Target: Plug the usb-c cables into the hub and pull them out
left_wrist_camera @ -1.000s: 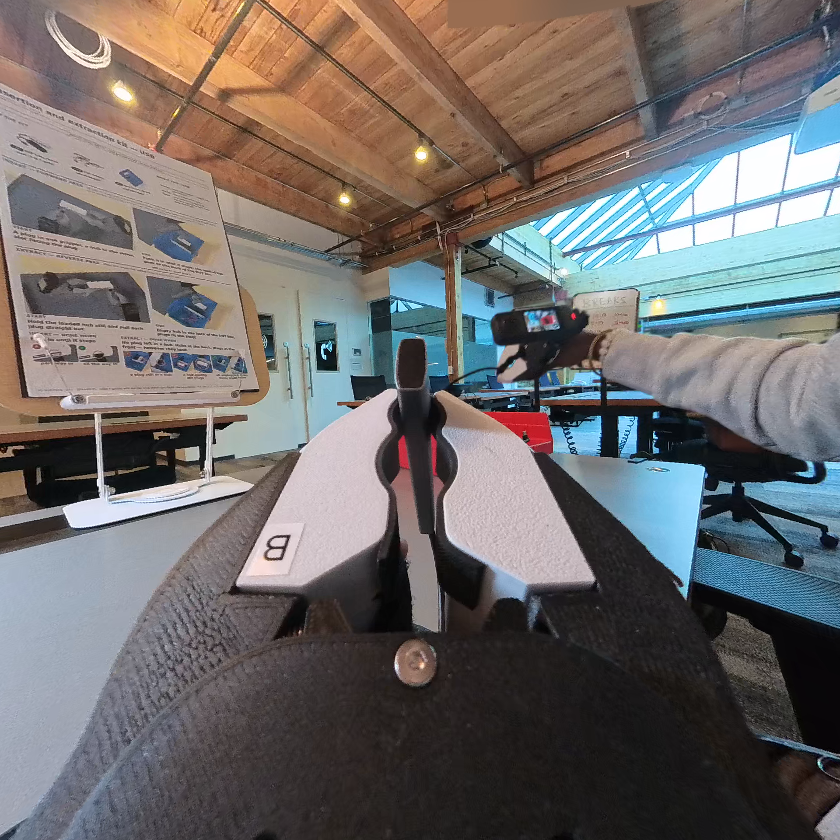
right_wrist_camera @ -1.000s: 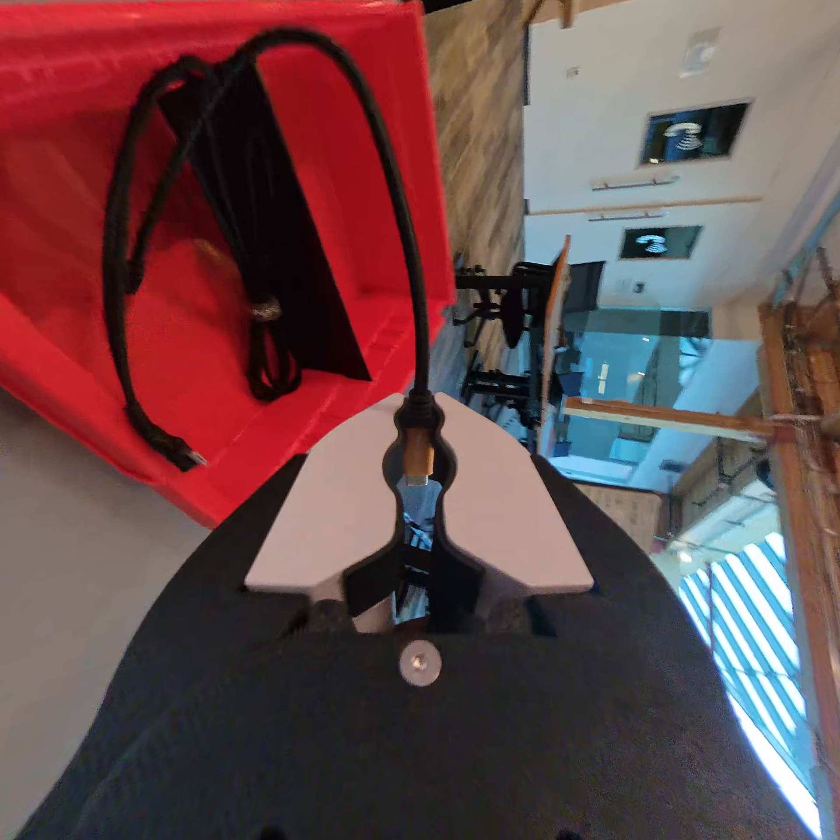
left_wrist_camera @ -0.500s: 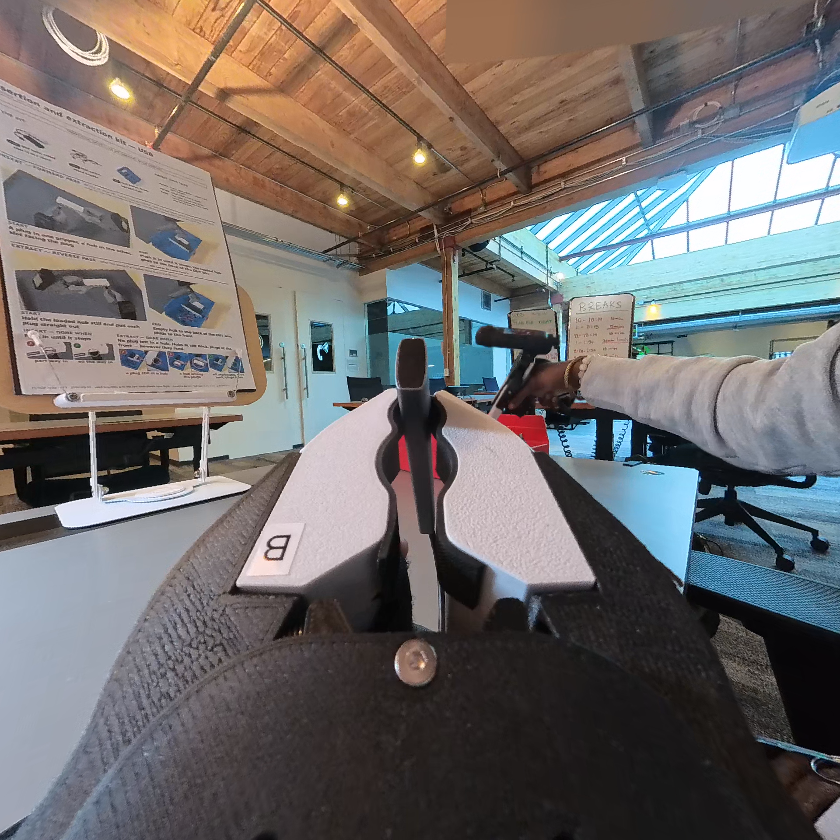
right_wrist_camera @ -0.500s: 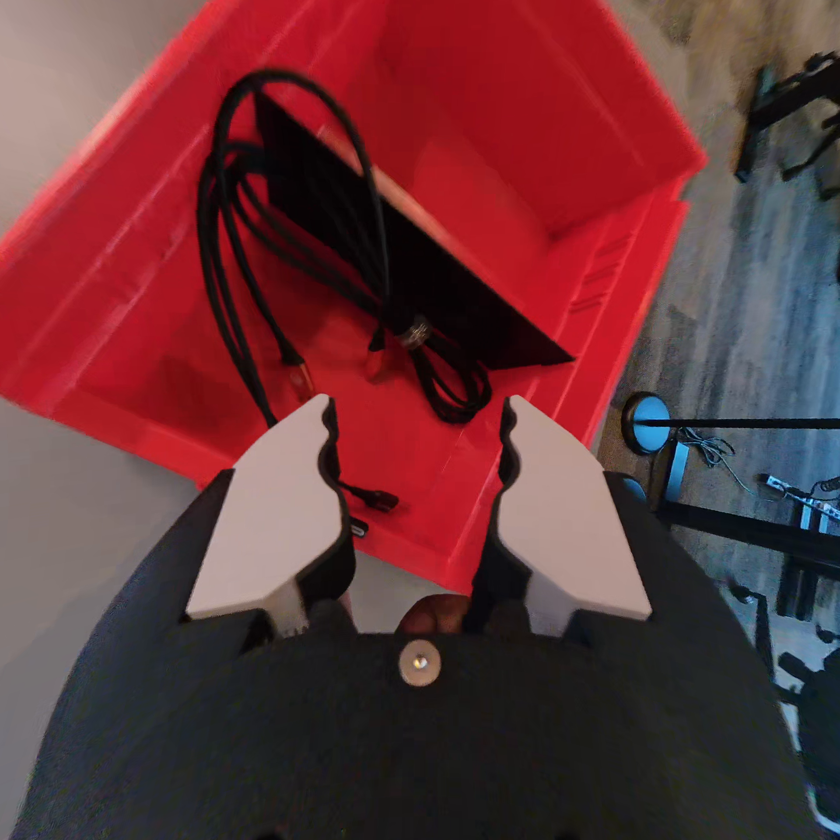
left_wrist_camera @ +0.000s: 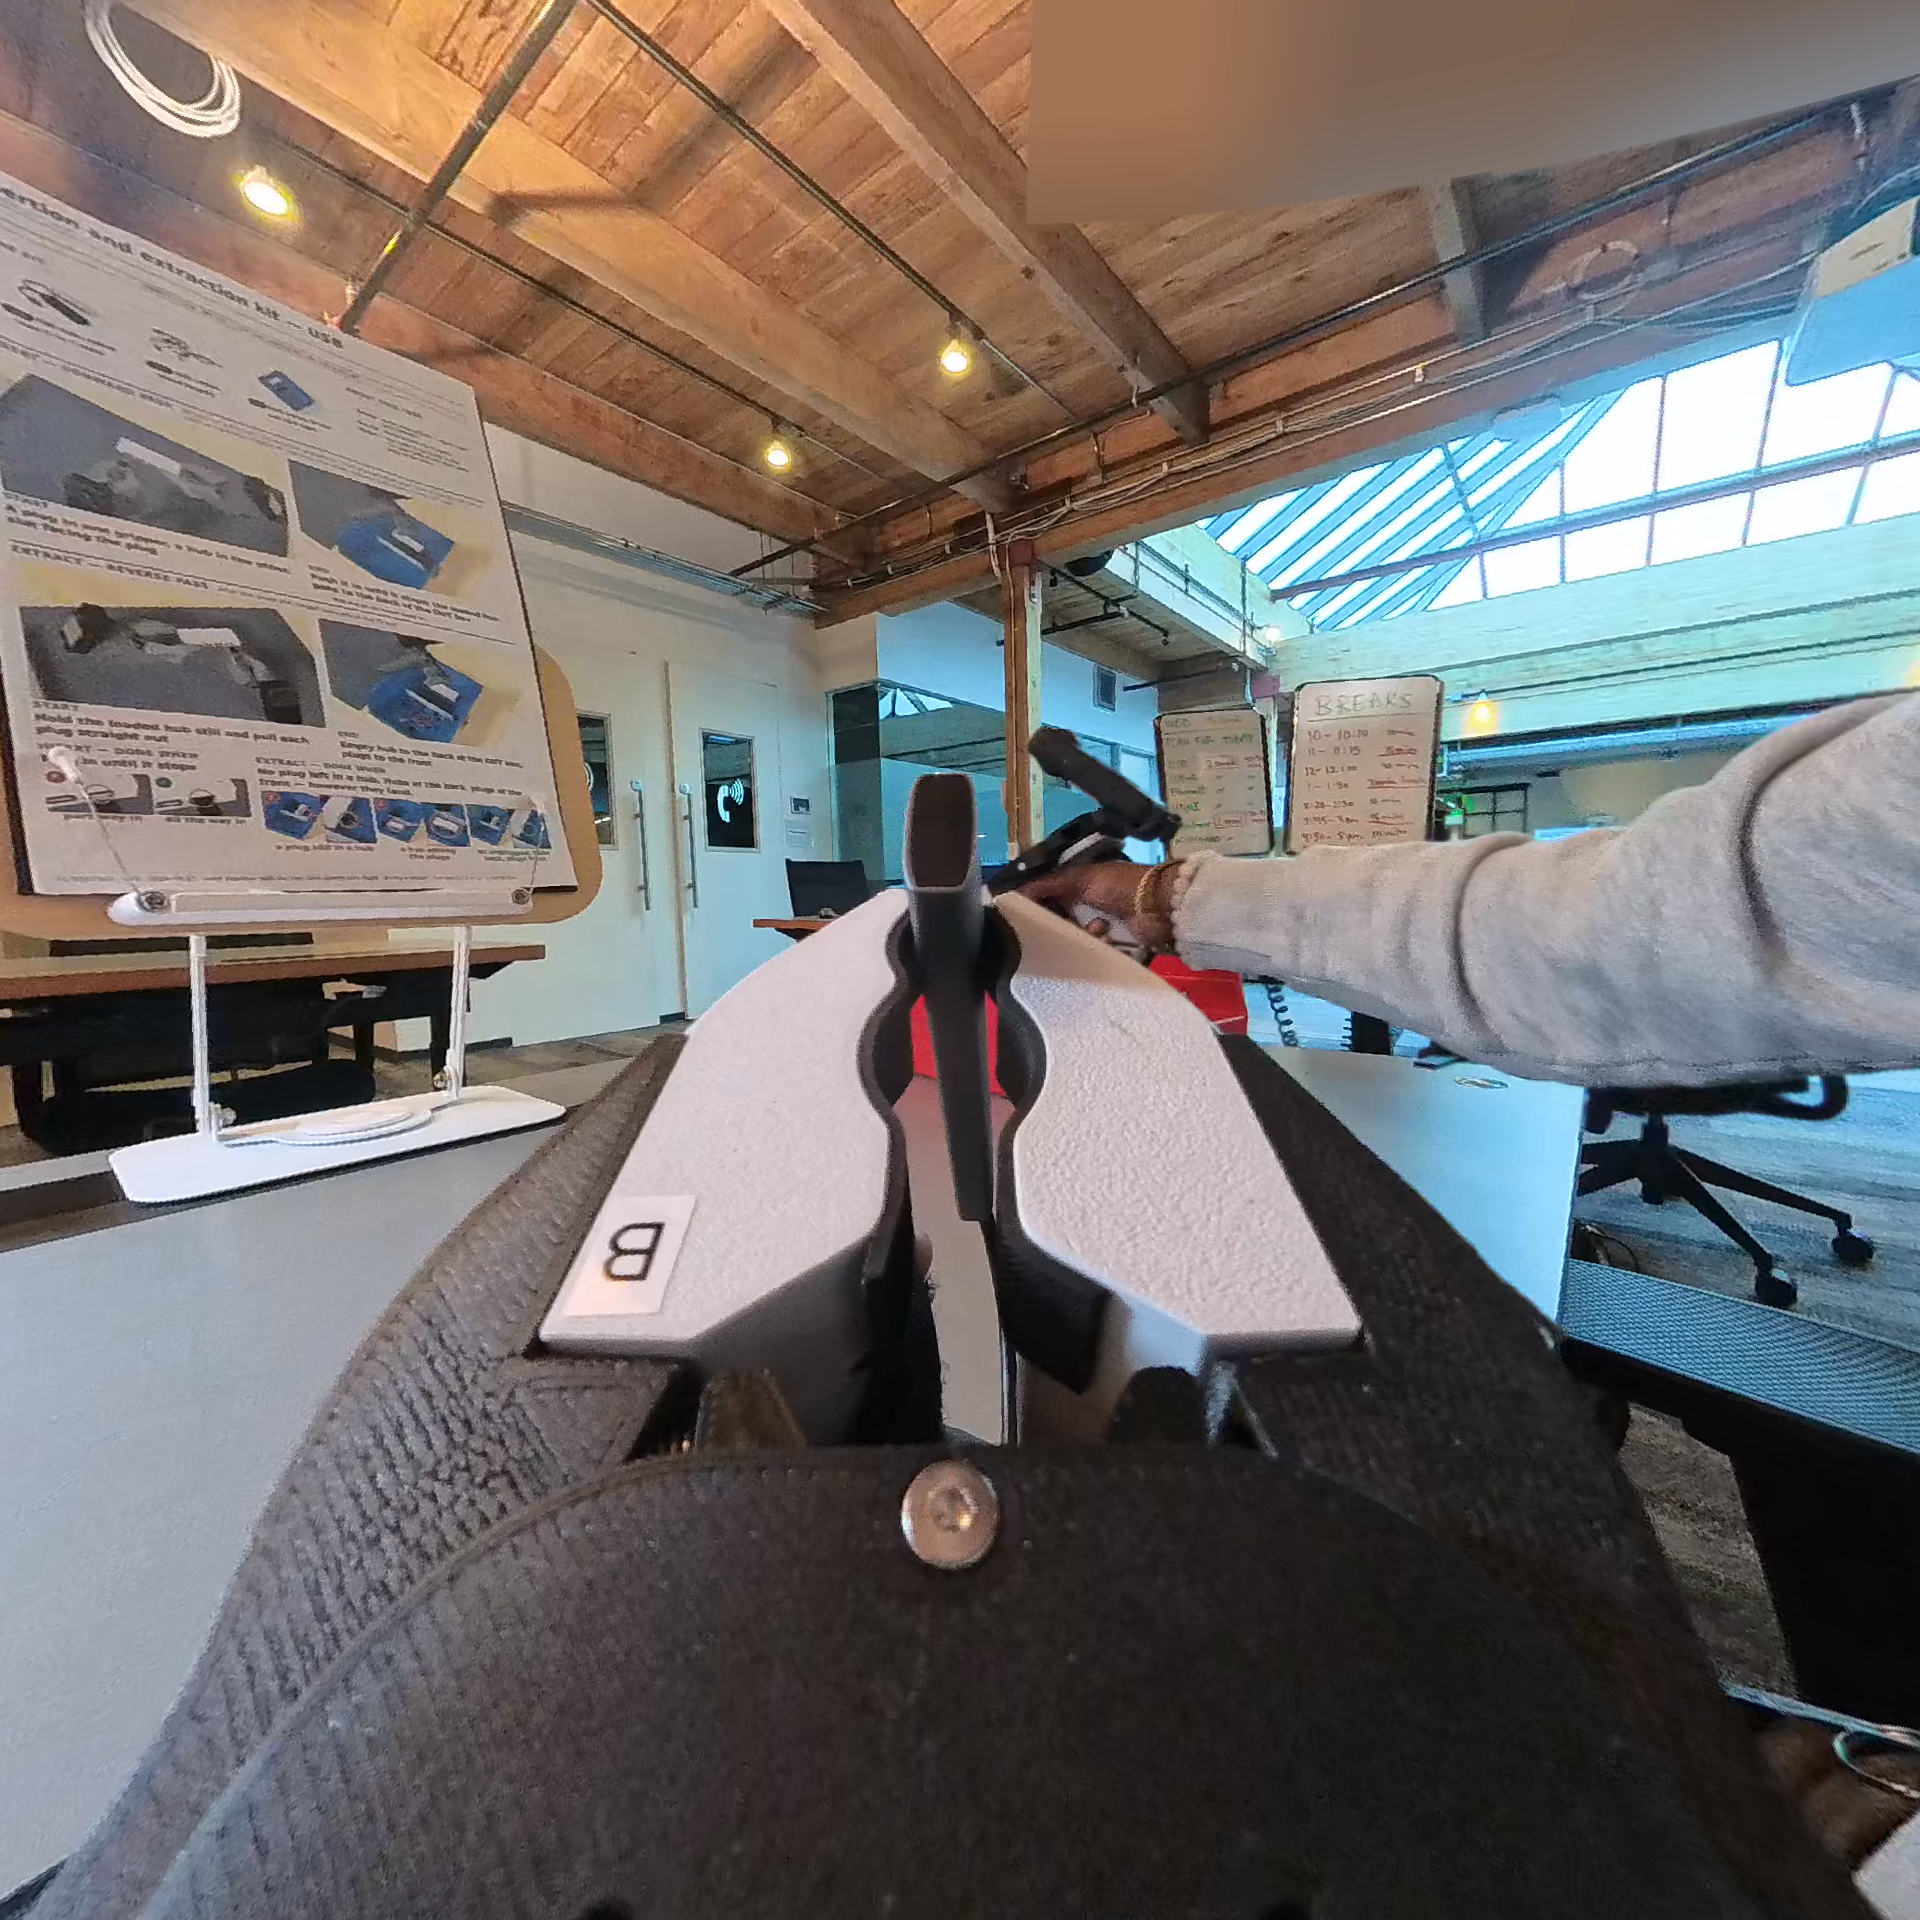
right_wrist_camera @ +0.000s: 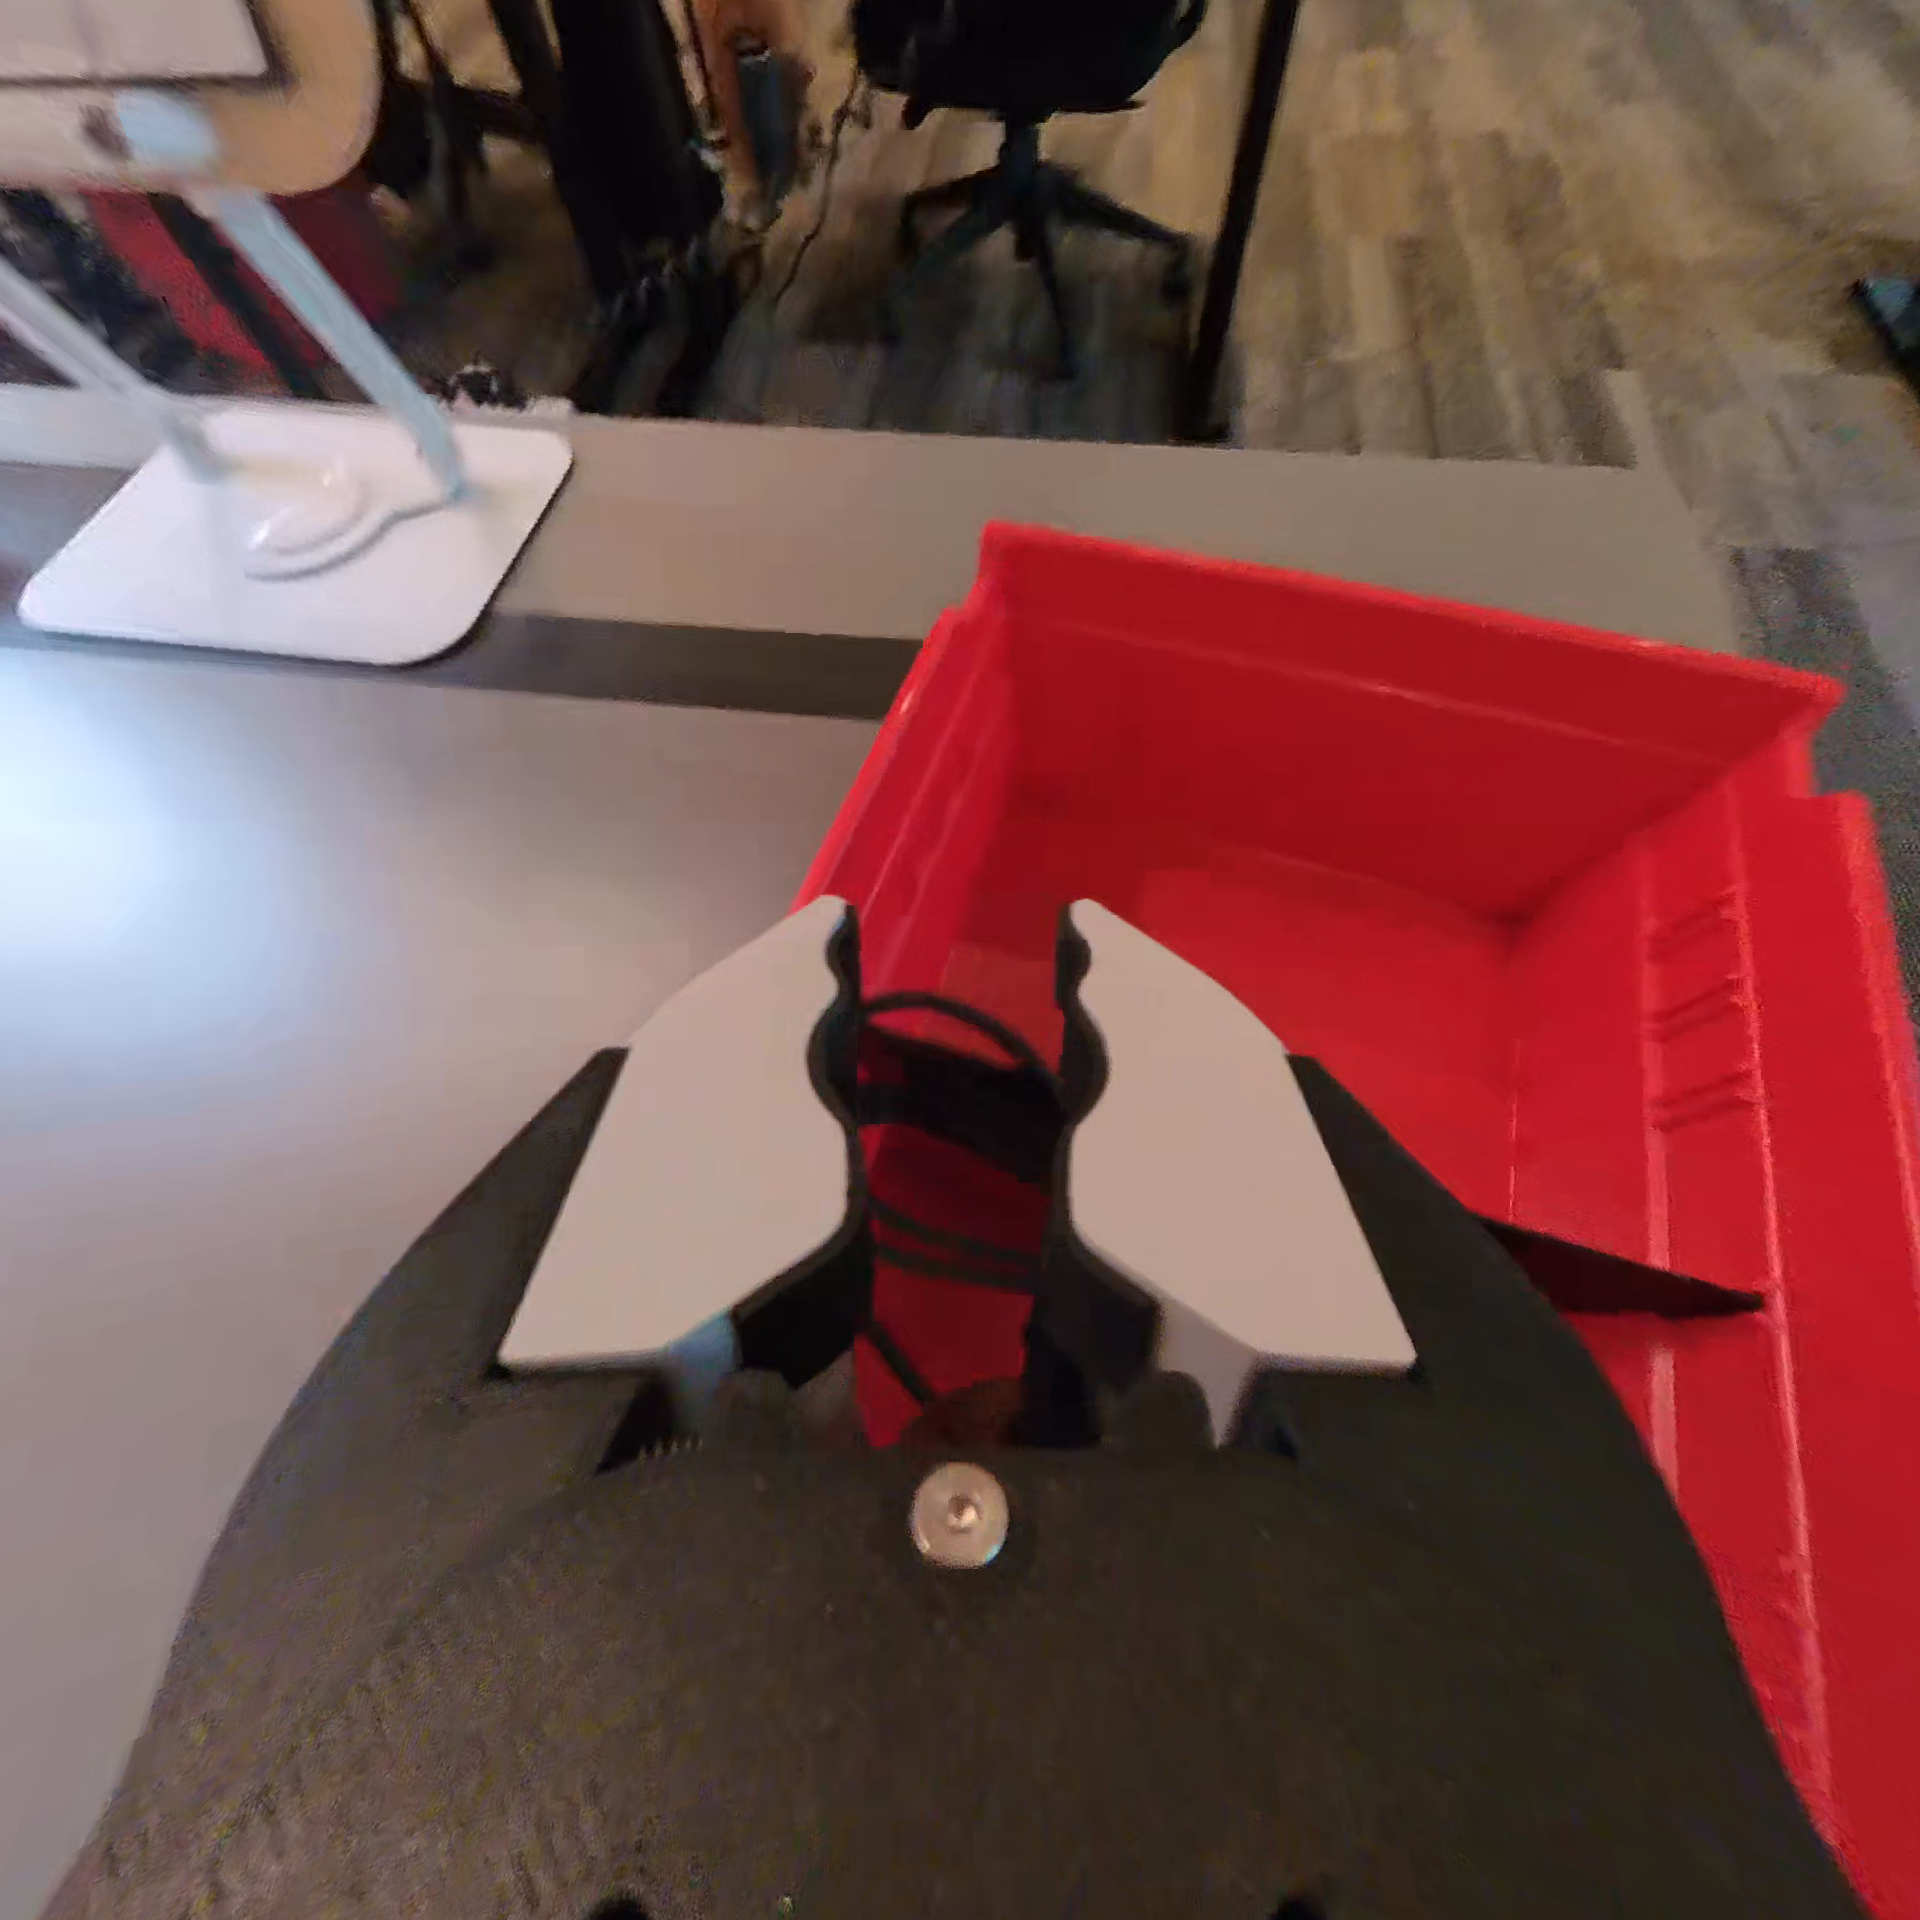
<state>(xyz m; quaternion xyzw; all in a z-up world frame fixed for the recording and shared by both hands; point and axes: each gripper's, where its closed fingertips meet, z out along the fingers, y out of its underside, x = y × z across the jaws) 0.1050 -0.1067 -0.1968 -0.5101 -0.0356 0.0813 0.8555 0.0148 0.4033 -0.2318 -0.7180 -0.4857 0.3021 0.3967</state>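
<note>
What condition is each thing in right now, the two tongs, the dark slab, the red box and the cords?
Left tongs: shut on the slim dark grey hub.
Slim dark grey hub: clamped edge-up, no cable plugged in sight.
Right tongs: open, empty, above the bin.
Red plastic bin: open-topped, on the grey table.
Black usb-c cables: lying loose in the bin.

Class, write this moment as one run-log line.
left gripper: shut on hub | right gripper: open, empty, over red bin | cables: in bin
</note>
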